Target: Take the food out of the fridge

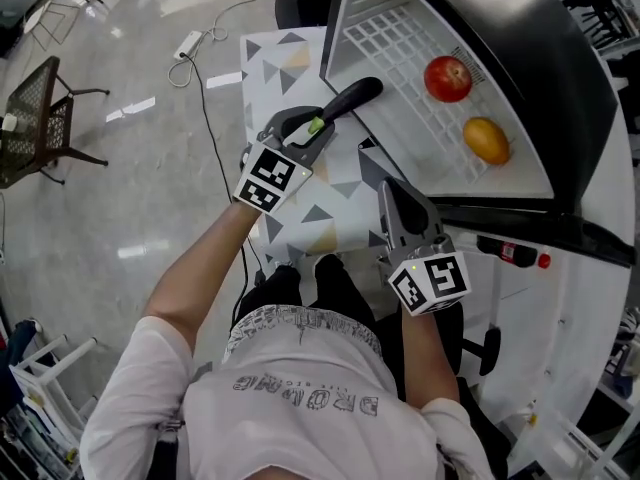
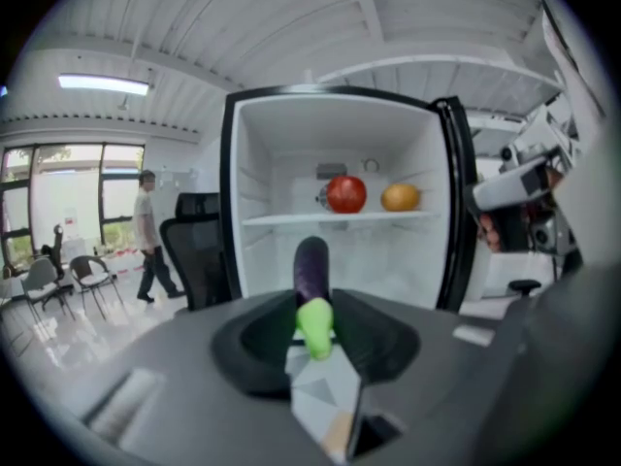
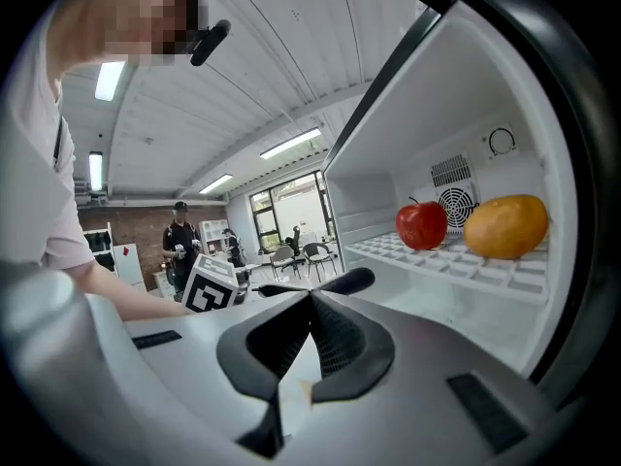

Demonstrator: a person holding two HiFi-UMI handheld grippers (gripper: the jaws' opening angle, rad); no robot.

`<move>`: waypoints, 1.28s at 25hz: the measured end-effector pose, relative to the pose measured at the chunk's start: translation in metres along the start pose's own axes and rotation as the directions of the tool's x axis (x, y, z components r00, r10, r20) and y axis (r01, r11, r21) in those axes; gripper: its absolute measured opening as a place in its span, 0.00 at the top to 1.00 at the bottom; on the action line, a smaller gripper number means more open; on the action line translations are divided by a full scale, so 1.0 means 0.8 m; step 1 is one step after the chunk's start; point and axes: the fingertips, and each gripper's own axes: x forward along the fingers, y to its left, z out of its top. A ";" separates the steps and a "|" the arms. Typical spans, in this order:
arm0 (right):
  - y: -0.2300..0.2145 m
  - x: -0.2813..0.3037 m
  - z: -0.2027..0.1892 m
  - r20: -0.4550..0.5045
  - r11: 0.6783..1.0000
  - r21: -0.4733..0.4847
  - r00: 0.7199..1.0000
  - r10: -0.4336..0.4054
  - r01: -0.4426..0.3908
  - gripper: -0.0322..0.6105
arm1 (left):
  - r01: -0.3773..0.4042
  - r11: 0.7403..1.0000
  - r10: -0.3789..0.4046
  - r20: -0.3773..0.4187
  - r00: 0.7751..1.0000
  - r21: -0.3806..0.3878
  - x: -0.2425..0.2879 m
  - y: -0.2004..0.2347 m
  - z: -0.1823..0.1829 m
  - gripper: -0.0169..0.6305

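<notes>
A dark purple eggplant (image 1: 352, 95) with a green stem points toward the open fridge, and my left gripper (image 1: 318, 128) is shut on its stem end above the patterned table (image 1: 290, 53). In the left gripper view the eggplant (image 2: 311, 264) sticks out between the jaws. A red apple (image 1: 448, 78) and an orange fruit (image 1: 487, 140) lie on the fridge's white wire shelf (image 1: 395, 43). The left gripper view shows the apple (image 2: 346, 194) and orange fruit (image 2: 400, 197) side by side. My right gripper (image 1: 388, 186) is shut and empty, near the fridge's lower edge, with the apple (image 3: 421, 225) and orange fruit (image 3: 505, 226) ahead at its right.
The fridge door (image 1: 530, 268) stands open at the right with a red-capped bottle (image 1: 515, 254) in it. A mesh chair (image 1: 35, 118) and a power strip (image 1: 188, 43) with cable are on the floor at left. A person (image 2: 147, 236) walks past a black office chair (image 2: 199, 246).
</notes>
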 end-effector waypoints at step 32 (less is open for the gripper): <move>0.001 -0.044 0.048 0.052 0.999 -0.030 0.998 -0.031 0.033 0.96 | -0.006 1.000 0.003 0.126 0.992 0.021 -0.131 -0.063 0.092 0.79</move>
